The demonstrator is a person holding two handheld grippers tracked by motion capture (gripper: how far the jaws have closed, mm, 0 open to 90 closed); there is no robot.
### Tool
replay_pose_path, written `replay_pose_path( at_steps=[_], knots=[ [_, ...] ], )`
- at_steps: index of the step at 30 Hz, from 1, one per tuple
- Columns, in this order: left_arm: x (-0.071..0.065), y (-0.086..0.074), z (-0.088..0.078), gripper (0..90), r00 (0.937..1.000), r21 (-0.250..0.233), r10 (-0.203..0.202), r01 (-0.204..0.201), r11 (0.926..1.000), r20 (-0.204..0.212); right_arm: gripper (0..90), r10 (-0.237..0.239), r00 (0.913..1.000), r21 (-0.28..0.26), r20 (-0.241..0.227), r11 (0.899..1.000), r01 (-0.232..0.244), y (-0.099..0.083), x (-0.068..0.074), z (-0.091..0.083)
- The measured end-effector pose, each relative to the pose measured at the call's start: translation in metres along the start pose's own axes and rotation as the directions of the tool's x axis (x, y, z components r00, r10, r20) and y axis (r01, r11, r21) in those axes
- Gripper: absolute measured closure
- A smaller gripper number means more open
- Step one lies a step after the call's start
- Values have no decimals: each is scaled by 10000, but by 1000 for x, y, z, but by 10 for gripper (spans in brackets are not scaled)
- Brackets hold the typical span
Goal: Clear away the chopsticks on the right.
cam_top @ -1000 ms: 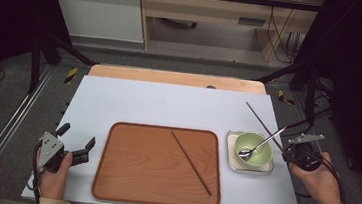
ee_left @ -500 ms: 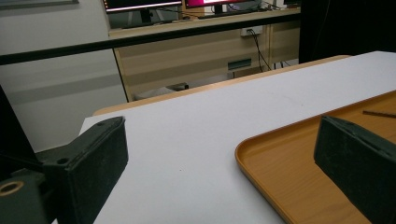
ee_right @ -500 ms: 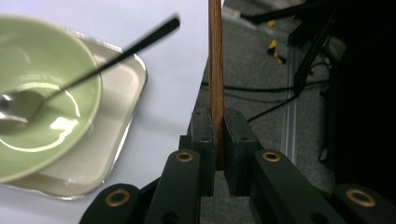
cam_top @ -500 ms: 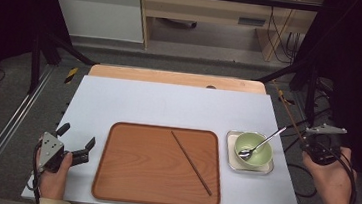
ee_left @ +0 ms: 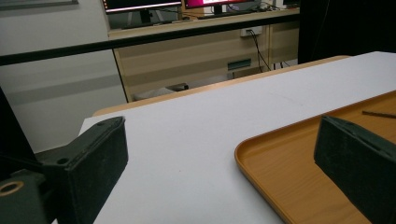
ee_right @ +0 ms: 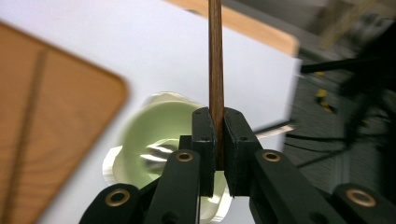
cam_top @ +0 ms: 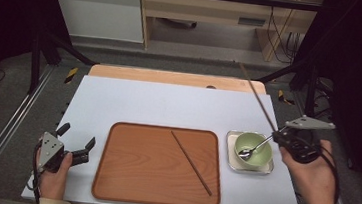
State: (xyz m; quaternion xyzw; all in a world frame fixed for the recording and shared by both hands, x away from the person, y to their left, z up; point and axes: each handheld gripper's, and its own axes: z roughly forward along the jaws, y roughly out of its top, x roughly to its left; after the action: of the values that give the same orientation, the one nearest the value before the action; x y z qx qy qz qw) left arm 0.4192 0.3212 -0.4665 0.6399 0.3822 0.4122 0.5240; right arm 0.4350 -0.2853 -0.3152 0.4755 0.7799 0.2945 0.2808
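1. Left gripper [cam_top: 71,147] sits at the tabletop's [cam_top: 168,106] near left corner, jaws released and spread wide with nothing between them; in the left gripper view they frame bare tabletop and the rim of the tray [ee_left: 261,163].
2. Tray [cam_top: 111,175] lies along the near edge, centre; one chopstick [cam_top: 191,163] rests on it diagonally, running from mid-tray toward the tray's near right corner.
3. Right gripper [cam_top: 278,135] hangs over the right edge, just beside the bowl, jaws clenched on a second chopstick [cam_top: 257,97]. The right gripper view shows that stick [ee_right: 215,70] pinched near one end between the two pads, the long free part sticking out away from the person toward the far edge.
4. Bowl [cam_top: 254,145], green, sits on a small square dish [cam_top: 231,159] near the right edge; a spoon [cam_top: 255,148] rests in it, handle leaning toward the right gripper.
5. Step in hand, as I judge it: carry the held stick over to the tray and lay it beside its mate.
6. To do it well: keep the grip firm, since the stick is held near its end and the long part can swing; lift clear of the spoon handle and bowl rim, which are very near; bring the stick roughly parallel to the one on the tray, lower until it rests, then let go.
7. Left gripper can stay put, it is well apart from the path.
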Motion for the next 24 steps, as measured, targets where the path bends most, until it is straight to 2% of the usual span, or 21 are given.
replay_pose_path(
  at_steps=[5, 7, 12, 14, 17, 21, 24],
  knots=[
    [1, 0, -1, 26, 10000, -28, -25, 25, 10000, -8, 843, -540, 9926, 416, -1088, 9974, 588, 1, 44, 17],
    [1, 0, 0, 26, 10000, -28, -36, 36, 10000, -11, 842, -756, 9865, 557, -1452, 9949, 845, 1, 59, 25],
    [-1, 1, 0, 26, 10000, -28, 20, -20, 10000, 16, 842, -908, 9705, 945, -2232, 9889, 1143, -2, 94, 45],
    [0, 1, 0, 26, 10000, -33, 32, -32, 10000, -7, 842, -785, 9651, 1069, -2500, 9884, 1081, -5, 104, 52],
    [2, 1, -1, 26, 9999, -90, -137, 137, 9999, -38, 842, -427, 9509, 1258, -3065, 9884, 849, -13, 119, 64],
    [2, 1, -1, 26, 9999, -94, -158, 158, 9998, -7, 842, -180, 9388, 1766, -3439, 9807, 835, -24, 141, 74],
    [0, 1, 0, 26, 9999, -108, -148, 148, 9998, 22, 842, -266, 9331, 1905, -3586, 9765, 1010, -30, 154, 77]
  ],
)
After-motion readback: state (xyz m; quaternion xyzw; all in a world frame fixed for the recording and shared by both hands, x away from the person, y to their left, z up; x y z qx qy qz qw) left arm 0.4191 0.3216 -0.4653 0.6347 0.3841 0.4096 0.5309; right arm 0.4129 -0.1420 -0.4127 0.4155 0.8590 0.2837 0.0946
